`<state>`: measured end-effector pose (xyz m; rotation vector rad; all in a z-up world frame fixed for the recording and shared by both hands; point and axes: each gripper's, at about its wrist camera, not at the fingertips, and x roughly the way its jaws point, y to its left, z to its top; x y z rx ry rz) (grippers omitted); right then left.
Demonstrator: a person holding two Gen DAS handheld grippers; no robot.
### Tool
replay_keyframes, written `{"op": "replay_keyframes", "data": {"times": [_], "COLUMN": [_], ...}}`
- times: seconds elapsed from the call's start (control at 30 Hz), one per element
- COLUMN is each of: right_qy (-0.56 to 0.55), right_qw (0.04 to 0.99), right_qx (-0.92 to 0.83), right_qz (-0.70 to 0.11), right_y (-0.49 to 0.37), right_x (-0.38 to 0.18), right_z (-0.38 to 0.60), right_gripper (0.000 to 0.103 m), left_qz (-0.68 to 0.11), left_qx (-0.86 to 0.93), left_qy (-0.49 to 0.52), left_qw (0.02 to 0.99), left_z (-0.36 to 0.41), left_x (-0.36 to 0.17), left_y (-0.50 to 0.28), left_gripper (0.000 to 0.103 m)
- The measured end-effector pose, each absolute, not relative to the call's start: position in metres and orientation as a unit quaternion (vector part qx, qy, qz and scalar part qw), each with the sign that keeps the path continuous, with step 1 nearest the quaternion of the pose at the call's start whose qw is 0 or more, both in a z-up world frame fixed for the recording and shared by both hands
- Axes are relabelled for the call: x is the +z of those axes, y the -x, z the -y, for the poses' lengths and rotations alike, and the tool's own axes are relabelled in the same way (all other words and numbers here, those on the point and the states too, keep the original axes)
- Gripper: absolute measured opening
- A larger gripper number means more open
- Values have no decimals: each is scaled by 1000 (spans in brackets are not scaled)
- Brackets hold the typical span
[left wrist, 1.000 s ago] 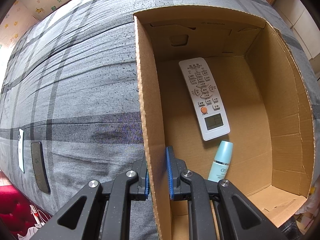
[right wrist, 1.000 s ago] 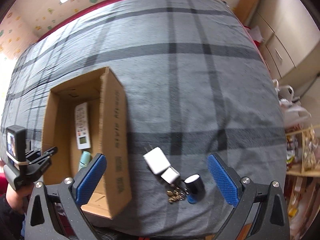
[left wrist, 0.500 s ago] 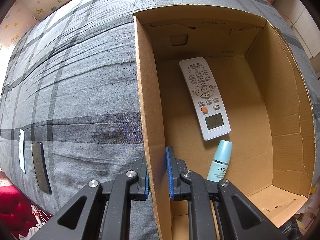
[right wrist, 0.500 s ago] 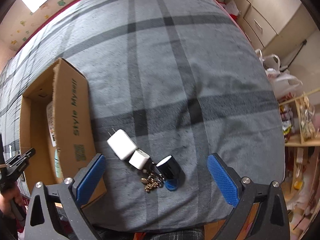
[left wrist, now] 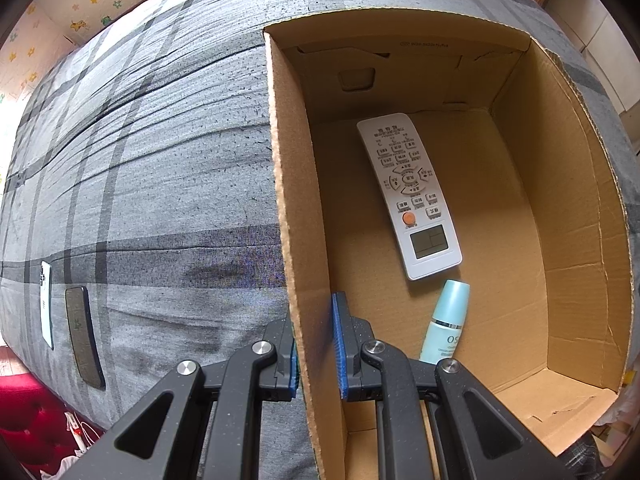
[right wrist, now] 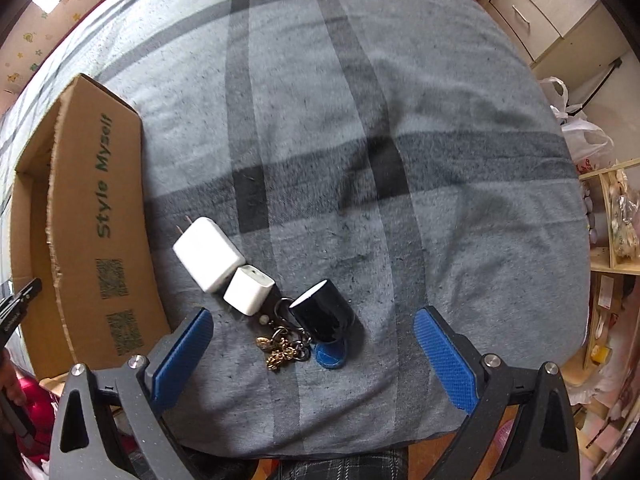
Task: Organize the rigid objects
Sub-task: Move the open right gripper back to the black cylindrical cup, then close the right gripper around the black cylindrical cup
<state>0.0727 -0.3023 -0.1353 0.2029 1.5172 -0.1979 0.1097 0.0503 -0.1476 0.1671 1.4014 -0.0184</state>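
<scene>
Corrugated box point(left wrist: 298, 216) wall pinched by left gripper point(left wrist: 316, 344); right gripper point(right wrist: 314, 350) gapes empty.

cardboard box point(left wrist: 580, 216): 1 | remote control point(left wrist: 408, 196): 1 | teal bottle point(left wrist: 446, 326): 1 | phones point(left wrist: 82, 336): 2 | white chargers point(right wrist: 208, 254): 2 | black cup point(right wrist: 322, 316): 1 | keychain point(right wrist: 282, 346): 1

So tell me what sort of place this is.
Most likely a bedroom: a wide bed under a grey plaid blanket, cartoon-print wallpaper behind it, and a drawer cabinet beside it.

Remote point(left wrist: 408, 196) and bottle point(left wrist: 446, 326) lie in the box point(left wrist: 298, 208); chargers point(right wrist: 208, 254) and keys point(right wrist: 284, 346) lie right of it.
</scene>
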Motion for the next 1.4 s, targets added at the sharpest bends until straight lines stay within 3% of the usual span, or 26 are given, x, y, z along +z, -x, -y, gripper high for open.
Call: {"op": "replay_keyframes", "data": {"times": [0.47, 0.63, 0.73, 0.8, 1.23, 1.27, 1.3, 1.33, 1.4], "right_qy": [-92, -103, -106, -104, -88, -91, -92, -88, -78], "right_qw": [695, 689, 687, 687, 698, 700, 701, 700, 699], "right_qx": [-95, -97, -94, -90, -89, -88, -87, -87, -88], "right_qz": [-707, -710, -713, -713, -705, -703, -702, -703, -705], "right_y": [-73, -69, -69, -71, -77, -80, -81, -82, -83], "right_x": [-177, -184, -188, -188, -172, -169, -164, -163, -163], "right_z": [298, 300, 304, 307, 304, 304, 303, 303, 304], "right_gripper": [99, 85, 65, 43, 34, 32, 11, 1, 2], "left_qz": [-641, -640, -640, -641, -641, -641, -641, -641, -642], "left_qx": [-8, -9, -8, -8, -5, -5, -5, -5, -5], "left_qy": [-84, -88, -88, -88, -86, -85, -85, -85, -85], "left_qw": [763, 763, 763, 763, 763, 763, 763, 763, 762], "left_z": [-47, -45, -45, -45, -45, -45, -45, -45, -45], "left_x": [-146, -145, -145, -145, -145, -145, -144, -145, -145], "left_y": [-108, -108, -107, -107, -108, -108, -108, -108, -108], "left_gripper": [14, 14, 14, 14, 15, 15, 15, 15, 15]}}
